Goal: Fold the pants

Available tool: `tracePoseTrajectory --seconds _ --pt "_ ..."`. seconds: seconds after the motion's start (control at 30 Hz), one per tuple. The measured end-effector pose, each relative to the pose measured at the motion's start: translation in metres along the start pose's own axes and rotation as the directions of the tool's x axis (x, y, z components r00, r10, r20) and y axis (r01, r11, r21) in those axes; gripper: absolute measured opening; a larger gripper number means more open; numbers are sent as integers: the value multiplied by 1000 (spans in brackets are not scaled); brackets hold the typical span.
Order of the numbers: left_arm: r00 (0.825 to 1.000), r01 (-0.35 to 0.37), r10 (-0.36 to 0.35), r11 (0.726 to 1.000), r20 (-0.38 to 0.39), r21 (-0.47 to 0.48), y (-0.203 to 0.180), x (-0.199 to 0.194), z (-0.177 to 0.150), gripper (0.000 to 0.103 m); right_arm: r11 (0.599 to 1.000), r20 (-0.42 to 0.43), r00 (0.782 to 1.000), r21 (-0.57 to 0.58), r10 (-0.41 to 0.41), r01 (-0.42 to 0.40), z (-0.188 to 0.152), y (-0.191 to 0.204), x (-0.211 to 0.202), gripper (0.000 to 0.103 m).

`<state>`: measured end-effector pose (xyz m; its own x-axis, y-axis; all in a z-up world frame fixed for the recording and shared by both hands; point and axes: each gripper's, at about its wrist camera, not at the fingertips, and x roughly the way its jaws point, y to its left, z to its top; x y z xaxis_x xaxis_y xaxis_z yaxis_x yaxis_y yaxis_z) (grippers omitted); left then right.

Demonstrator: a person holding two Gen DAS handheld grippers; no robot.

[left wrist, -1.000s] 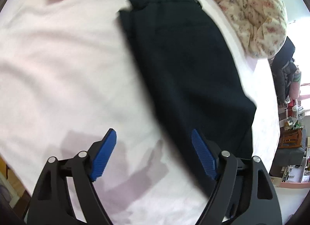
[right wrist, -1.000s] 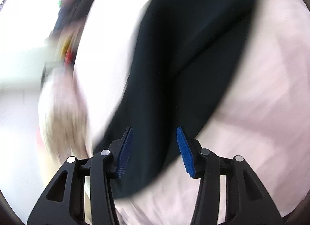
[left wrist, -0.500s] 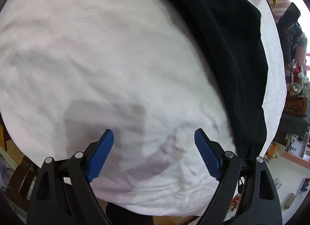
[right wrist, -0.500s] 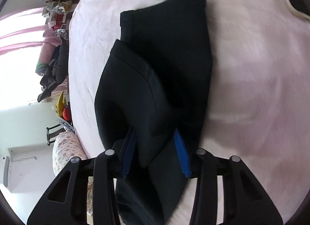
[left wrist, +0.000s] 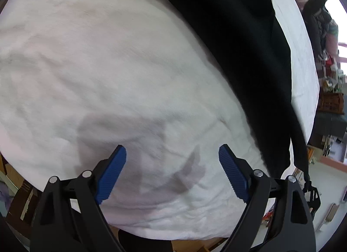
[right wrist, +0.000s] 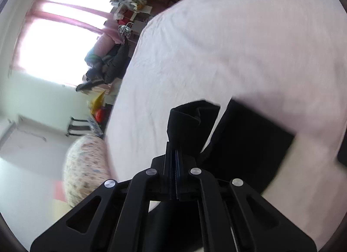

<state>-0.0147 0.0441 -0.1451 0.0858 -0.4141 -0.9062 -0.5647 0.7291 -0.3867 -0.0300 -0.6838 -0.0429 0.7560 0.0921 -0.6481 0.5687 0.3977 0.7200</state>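
The black pants [left wrist: 245,41] lie along the right side of the pale pink bed sheet [left wrist: 108,67] in the left wrist view. My left gripper [left wrist: 172,174] is open and empty over bare sheet, left of the pants. My right gripper [right wrist: 175,154] is shut on a bunched edge of the pants [right wrist: 186,121] and holds it lifted above the bed; more black cloth [right wrist: 249,143] hangs or lies to its right.
A floral pillow [right wrist: 86,165] lies at the bed's edge on the left in the right wrist view. Cluttered furniture and clothes [right wrist: 112,61] stand beyond the bed near a bright window. The bed's near edge [left wrist: 173,236] runs under my left gripper.
My right gripper closed on the pants and lifted the cloth, swinging its view toward the window. My left gripper stayed open and shifted slightly over the bare sheet.
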Motion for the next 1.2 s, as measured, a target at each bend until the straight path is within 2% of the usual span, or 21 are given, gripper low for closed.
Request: tracePoseTrajectory --seconds 0.07,0.17,0.27,0.33,0.4,0.47,0.7,0.83,0.87,0.93,0.97,1.0,1.1,1.13,1.2 --pt "1000 2 -2 1000 -15 4 -4 5 -2 87 994 -65 994 55 -93 96 -6 -29 11 3" --pt "1000 5 -5 1000 -26 8 -5 8 -3 87 955 -161 970 204 -183 214 -20 -81 25 3" --pt "1000 -1 1 1000 -22 20 -1 4 0 87 952 -151 972 220 -180 211 -25 -92 22 3" --pt "1000 -6 6 1000 -17 18 1 2 2 87 968 -115 985 197 -132 153 -22 -85 18 3" --pt "1000 -6 6 1000 -12 7 2 2 1 87 987 -77 990 100 -116 123 -18 -65 13 3" --pt "1000 -1 1 1000 -12 4 3 1 1 87 989 -77 988 61 -131 136 -13 -58 15 3" --pt "1000 15 -15 1000 -15 15 12 -5 1 87 958 -47 983 219 -179 185 -11 -106 2 3" --pt "1000 6 -6 1000 -25 -4 22 -2 3 87 928 -125 952 220 -278 300 -18 -114 19 3" --pt "1000 8 -8 1000 -29 -16 24 -2 3 87 924 -140 948 222 -284 310 -17 -112 18 7" --pt "999 21 -22 999 -33 -33 29 -3 4 87 921 -179 942 224 -282 318 -13 -108 12 22" --pt "999 22 -23 999 -35 -31 30 -4 6 87 913 -178 935 226 -306 341 -11 -105 4 36" --pt "999 24 -25 999 -36 -29 31 -4 8 87 903 -159 930 233 -331 361 -11 -103 -5 41" --pt "998 43 -44 998 -36 -41 34 -7 15 88 901 -28 924 211 -381 378 -13 -79 -38 41" --pt "998 51 -53 998 -36 -45 35 -8 17 88 921 27 928 132 -372 366 -16 -56 -42 41" --pt "997 64 -66 997 -41 -42 37 -9 24 89 950 22 951 -55 -307 308 -25 -11 -30 41"
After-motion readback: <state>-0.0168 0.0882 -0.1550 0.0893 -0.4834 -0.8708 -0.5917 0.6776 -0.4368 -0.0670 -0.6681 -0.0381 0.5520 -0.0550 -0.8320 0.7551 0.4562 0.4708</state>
